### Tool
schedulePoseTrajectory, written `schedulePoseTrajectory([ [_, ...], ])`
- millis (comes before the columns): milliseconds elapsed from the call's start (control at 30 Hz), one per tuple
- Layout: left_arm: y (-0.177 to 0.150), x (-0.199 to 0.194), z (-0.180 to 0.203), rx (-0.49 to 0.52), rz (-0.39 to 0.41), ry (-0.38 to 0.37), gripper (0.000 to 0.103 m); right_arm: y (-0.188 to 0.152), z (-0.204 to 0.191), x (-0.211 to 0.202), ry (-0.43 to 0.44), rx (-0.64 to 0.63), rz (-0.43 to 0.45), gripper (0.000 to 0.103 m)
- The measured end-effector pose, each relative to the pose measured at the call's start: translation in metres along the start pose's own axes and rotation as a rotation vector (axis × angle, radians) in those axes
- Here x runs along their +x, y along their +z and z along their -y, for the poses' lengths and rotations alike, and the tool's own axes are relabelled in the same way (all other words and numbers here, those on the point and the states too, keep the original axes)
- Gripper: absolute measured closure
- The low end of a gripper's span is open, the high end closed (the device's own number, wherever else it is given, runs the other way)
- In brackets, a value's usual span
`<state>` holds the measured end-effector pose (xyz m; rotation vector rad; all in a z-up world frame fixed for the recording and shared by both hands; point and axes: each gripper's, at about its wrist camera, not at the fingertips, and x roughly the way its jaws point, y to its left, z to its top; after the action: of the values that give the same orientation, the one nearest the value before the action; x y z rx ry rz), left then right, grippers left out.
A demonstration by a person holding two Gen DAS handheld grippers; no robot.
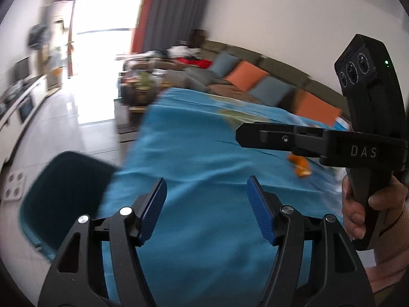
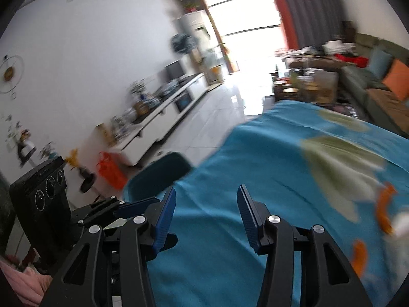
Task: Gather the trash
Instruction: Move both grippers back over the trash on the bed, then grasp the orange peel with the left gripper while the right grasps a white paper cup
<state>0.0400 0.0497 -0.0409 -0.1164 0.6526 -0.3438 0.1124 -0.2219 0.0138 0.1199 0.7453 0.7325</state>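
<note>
Teal-clothed worktop (image 1: 204, 153) fills a sunlit living room: both tools, left (image 1: 205, 204) and right (image 2: 207, 215), hover spread and empty, while orange peel scraps (image 2: 383, 209) await collection, bin (image 1: 64, 194) beside the edge.

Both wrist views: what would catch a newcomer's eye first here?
The bright blue tablecloth fills the middle of both views, with orange peel scraps lying toward its right side. A dark teal bin stands off the table's left edge. Both grippers hang open and empty over the cloth, the left gripper and the right gripper, and everything is smeared by motion blur.
</note>
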Motion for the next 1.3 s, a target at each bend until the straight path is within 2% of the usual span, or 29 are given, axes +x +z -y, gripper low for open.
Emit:
schedulePoseTrajectory([
  [100, 0.0, 0.018, 0.035, 0.062, -0.028, -0.069, 0.039, -0.015, 0.025, -0.032, -0.094, 0.041, 0.038, 0.056],
  [233, -0.001, 0.036, 0.068, 0.121, -0.068, -0.124, 0.039, -0.035, 0.058, -0.071, -0.217, 0.115, 0.082, 0.054],
  [367, -0.001, 0.05, 0.093, 0.161, -0.098, -0.157, 0.039, -0.053, 0.09, -0.105, -0.33, 0.19, 0.122, 0.054],
  [567, 0.004, 0.065, 0.12, 0.215, -0.116, -0.187, 0.039, -0.066, 0.119, -0.131, -0.486, 0.218, 0.154, 0.051],
  [700, 0.008, 0.08, 0.137, 0.246, -0.144, -0.188, 0.04, -0.071, 0.132, -0.134, -0.533, 0.231, 0.15, 0.048],
  [800, 0.012, 0.086, 0.139, 0.253, -0.165, -0.194, 0.042, -0.075, 0.141, -0.129, -0.559, 0.234, 0.126, 0.042],
  [1000, 0.016, 0.108, 0.146, 0.253, -0.22, -0.194, 0.048, -0.082, 0.148, -0.121, -0.604, 0.226, 0.092, 0.042],
  [1067, 0.015, 0.116, 0.148, 0.252, -0.243, -0.191, 0.05, -0.083, 0.148, -0.119, -0.61, 0.219, 0.086, 0.045],
  [1133, 0.017, 0.122, 0.149, 0.251, -0.264, -0.193, 0.053, -0.083, 0.149, -0.118, -0.615, 0.213, 0.078, 0.056],
  [1267, 0.017, 0.132, 0.152, 0.255, -0.291, -0.196, 0.06, -0.086, 0.147, -0.119, -0.613, 0.205, 0.08, 0.057],
  [1300, 0.017, 0.133, 0.152, 0.257, -0.296, -0.198, 0.064, -0.086, 0.147, -0.121, -0.614, 0.206, 0.085, 0.058],
])
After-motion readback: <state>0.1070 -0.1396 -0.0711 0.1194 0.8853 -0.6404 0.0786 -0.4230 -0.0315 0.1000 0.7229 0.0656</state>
